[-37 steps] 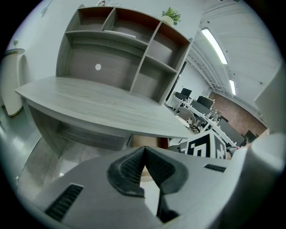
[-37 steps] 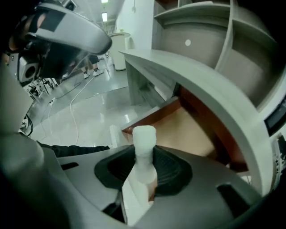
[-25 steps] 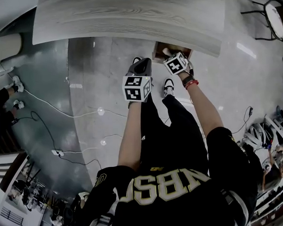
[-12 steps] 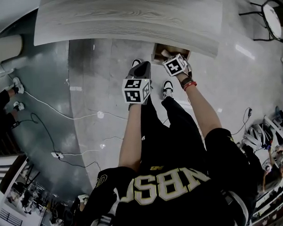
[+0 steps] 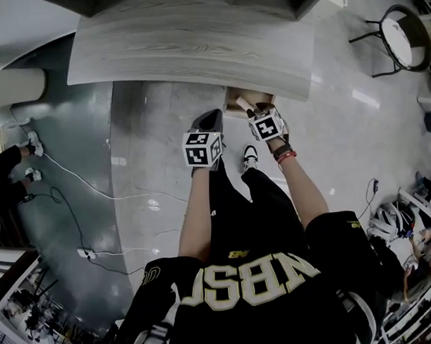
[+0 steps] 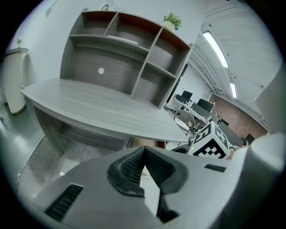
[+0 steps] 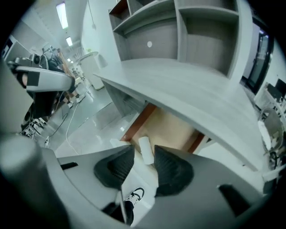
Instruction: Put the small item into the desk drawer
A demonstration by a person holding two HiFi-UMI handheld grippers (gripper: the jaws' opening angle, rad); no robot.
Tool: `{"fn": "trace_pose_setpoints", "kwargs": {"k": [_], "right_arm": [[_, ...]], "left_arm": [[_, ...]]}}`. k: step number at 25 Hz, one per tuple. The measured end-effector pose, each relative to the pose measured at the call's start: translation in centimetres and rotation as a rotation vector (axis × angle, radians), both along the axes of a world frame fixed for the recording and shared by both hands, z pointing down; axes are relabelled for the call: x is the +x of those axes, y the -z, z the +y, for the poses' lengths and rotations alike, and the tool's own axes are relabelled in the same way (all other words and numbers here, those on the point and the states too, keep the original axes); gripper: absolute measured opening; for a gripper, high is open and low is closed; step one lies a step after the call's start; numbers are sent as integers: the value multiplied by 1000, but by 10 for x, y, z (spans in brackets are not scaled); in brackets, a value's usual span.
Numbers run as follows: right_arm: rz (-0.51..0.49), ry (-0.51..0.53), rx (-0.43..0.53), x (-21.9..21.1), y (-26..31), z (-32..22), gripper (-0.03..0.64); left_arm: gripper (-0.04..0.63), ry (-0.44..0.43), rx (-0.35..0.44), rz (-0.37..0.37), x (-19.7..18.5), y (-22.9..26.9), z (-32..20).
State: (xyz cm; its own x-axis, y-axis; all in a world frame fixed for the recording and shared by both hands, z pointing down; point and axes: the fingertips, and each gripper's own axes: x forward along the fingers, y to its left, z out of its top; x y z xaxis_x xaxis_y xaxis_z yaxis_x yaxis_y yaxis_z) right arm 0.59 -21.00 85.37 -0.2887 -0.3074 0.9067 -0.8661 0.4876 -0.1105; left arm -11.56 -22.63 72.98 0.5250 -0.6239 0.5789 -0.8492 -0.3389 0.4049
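Note:
The desk drawer (image 7: pixel 172 129) stands pulled out under the grey desktop (image 7: pixel 187 89), its pale wooden bottom showing. My right gripper (image 7: pixel 143 155) hovers over the drawer's near edge. Its jaws stand wide and are closing a little. A small white cylinder (image 7: pixel 145 147) shows between the fingertips with a gap on its left; I cannot tell whether it hangs or lies in the drawer. In the head view the right gripper (image 5: pixel 252 106) is at the drawer (image 5: pixel 234 102). My left gripper (image 5: pixel 213 118) is held left of it, shut and empty (image 6: pixel 144 150).
A shelf unit (image 6: pixel 129 49) rises at the back of the desktop (image 5: pixel 190 42). White cables (image 5: pixel 82 179) run over the shiny floor at the left. A black chair (image 5: pixel 401 38) stands at the far right. The person's shoe (image 5: pixel 249 156) is below the drawer.
The head view has shifted, so desk and grippers sit lower in the picture. Both grippers keep about the same places by the drawer.

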Motion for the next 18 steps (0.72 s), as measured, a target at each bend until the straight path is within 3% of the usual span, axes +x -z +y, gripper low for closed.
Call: {"fn": "trace_pose_setpoints", "kwargs": {"k": [18], "right_arm": [[-118, -241, 345, 78, 192, -44, 104]], "left_arm": [[14, -137, 232, 0, 54, 135, -54]]}}
